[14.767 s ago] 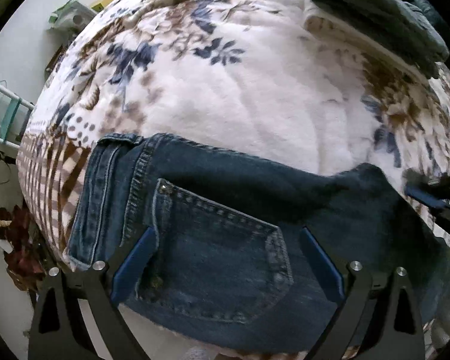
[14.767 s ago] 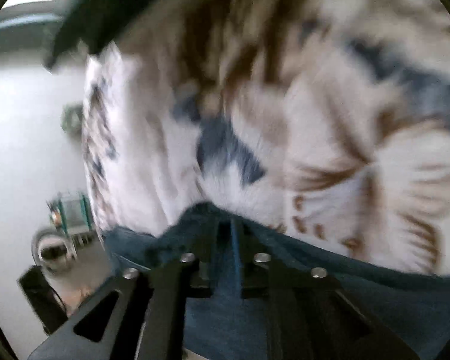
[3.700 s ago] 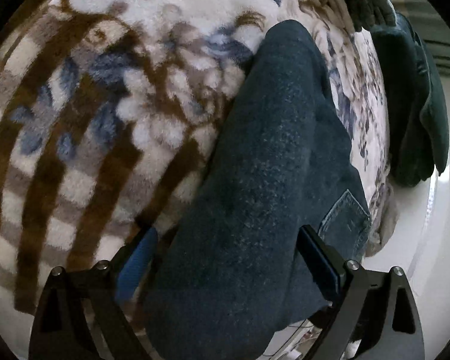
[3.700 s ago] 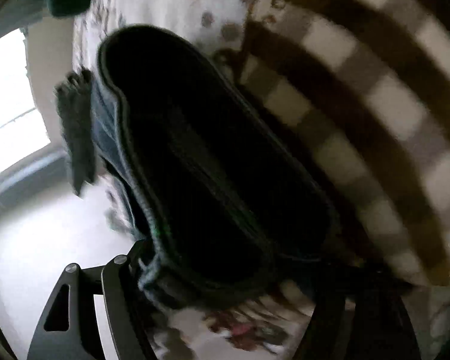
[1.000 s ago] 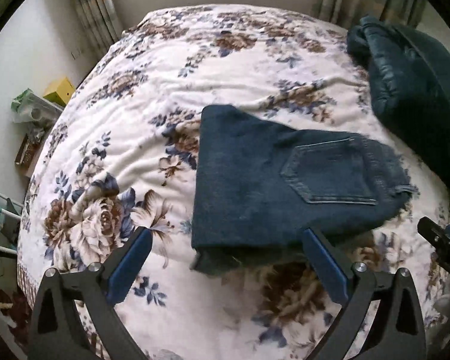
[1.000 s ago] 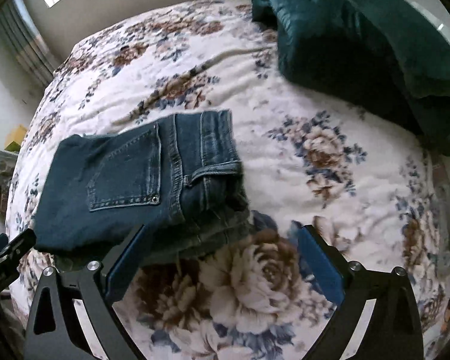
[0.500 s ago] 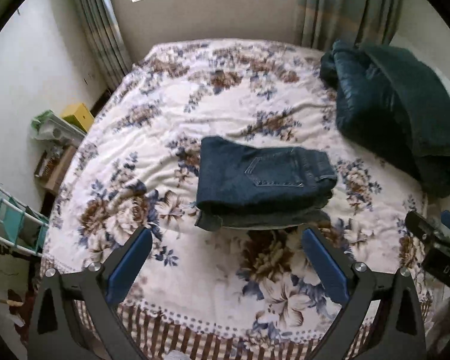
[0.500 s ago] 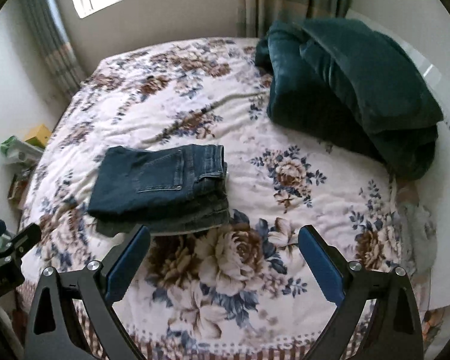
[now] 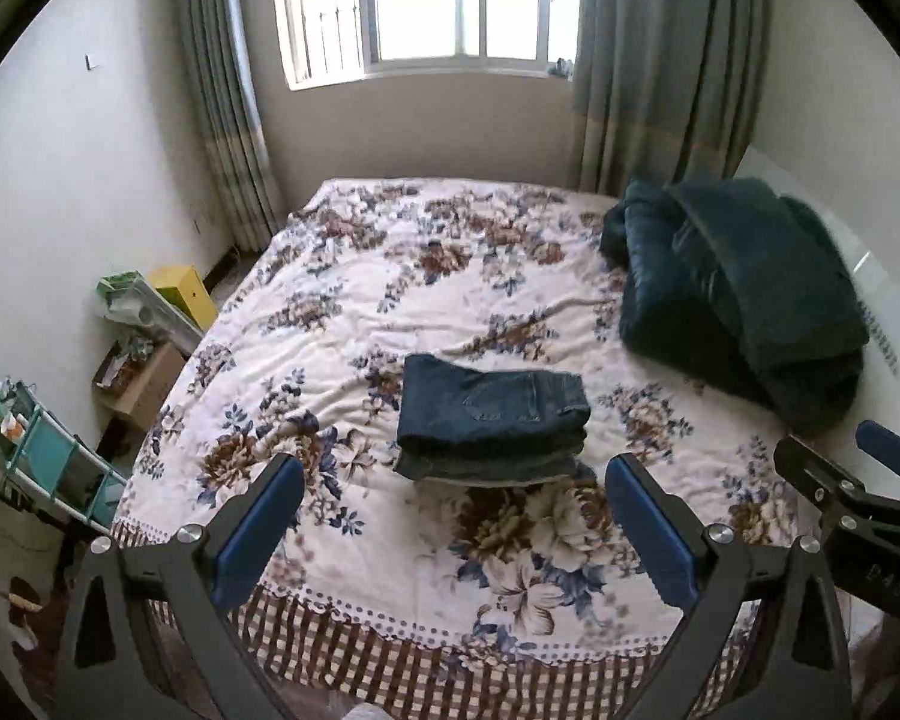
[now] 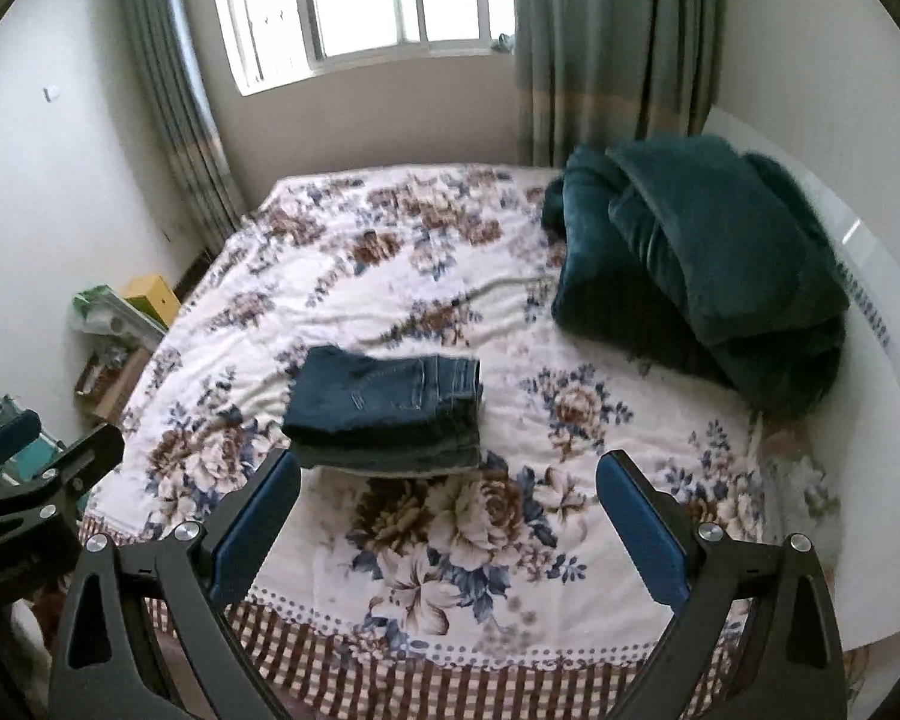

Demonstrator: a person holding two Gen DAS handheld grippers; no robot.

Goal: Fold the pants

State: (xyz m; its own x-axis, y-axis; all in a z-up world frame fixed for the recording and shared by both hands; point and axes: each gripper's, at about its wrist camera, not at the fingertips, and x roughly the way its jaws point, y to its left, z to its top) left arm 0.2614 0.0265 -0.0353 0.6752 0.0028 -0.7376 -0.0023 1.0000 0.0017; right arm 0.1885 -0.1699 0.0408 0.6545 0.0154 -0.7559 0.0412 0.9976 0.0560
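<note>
The dark blue jeans (image 9: pixel 493 420) lie folded into a compact rectangular stack on the floral bedspread (image 9: pixel 426 300), back pocket up; they also show in the right wrist view (image 10: pixel 387 414). My left gripper (image 9: pixel 450 516) is open and empty, held well back from the bed and above its near edge. My right gripper (image 10: pixel 447 510) is open and empty too, likewise pulled back. The right gripper shows at the right edge of the left wrist view (image 9: pixel 858 492). The left gripper shows at the left edge of the right wrist view (image 10: pixel 36 462).
A dark teal folded blanket (image 9: pixel 744 294) lies at the bed's right side by a white headboard (image 10: pixel 870 312). A window with grey curtains (image 9: pixel 660 60) is behind the bed. A teal rack (image 9: pixel 42 462), boxes and a yellow box (image 9: pixel 183 294) stand on the floor at left.
Both grippers have pulled back and up from the bed, so the folded jeans look smaller and the whole room shows. The jeans have not moved.
</note>
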